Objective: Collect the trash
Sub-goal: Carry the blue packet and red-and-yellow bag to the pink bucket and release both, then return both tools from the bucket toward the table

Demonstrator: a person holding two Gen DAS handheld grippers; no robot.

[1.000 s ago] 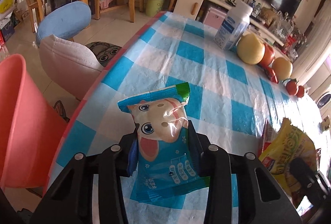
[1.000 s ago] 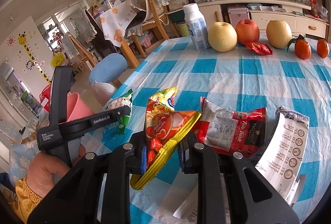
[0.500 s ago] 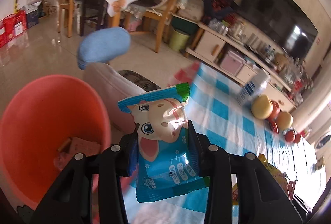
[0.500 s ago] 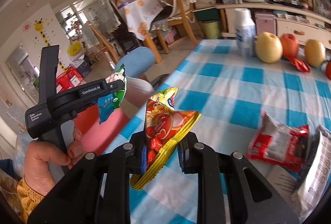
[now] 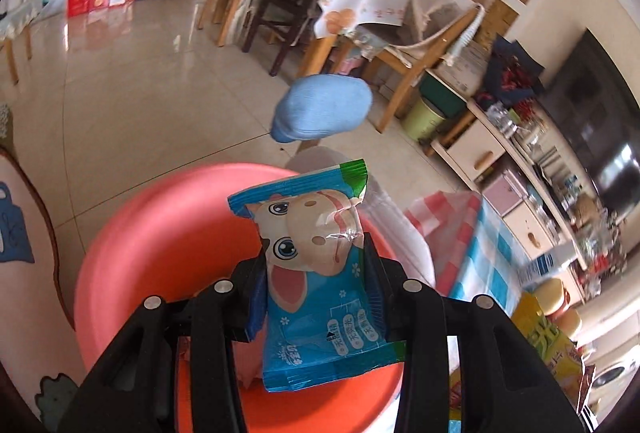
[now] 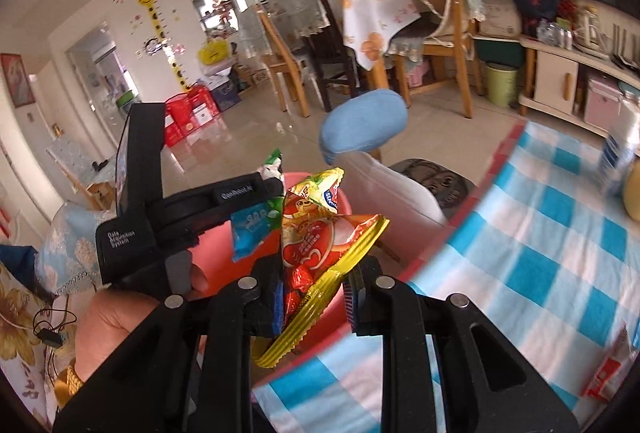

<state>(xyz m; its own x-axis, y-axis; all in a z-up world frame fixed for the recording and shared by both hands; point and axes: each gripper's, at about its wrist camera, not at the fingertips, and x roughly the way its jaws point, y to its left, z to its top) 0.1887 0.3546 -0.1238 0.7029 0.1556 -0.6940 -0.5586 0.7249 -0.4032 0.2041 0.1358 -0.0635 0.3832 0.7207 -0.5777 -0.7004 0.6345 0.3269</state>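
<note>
My left claw [image 5: 316,285] was clamped tight on a blue snack packet [image 5: 320,297] printed with a cartoon cow, the packet standing upright between the two fingers. Directly beneath and beyond it I saw the pink bin [image 5: 168,233] on the floor, its open mouth under the packet. Past the bin stood a blue stool [image 5: 322,109], then tiled floor and wooden chairs [image 5: 400,57]. At the right edge of that view I could see the corner of the surface [image 5: 488,257] with its blue and white checked cloth.

My right claw [image 6: 316,297] was pinched narrowly on a red and yellow snack bag [image 6: 320,245], crumpled and tilted, its yellow edge sticking out below the fingers. In this view the left claw [image 6: 256,193], held in a hand [image 6: 120,321], sat just to the left with its blue packet [image 6: 252,229] showing. The pink bin [image 6: 320,321] lay behind both wrappers, beside the edge of the checked surface [image 6: 560,253]. A red wrapper [image 6: 608,373] lay on the cloth at the lower right.
</note>
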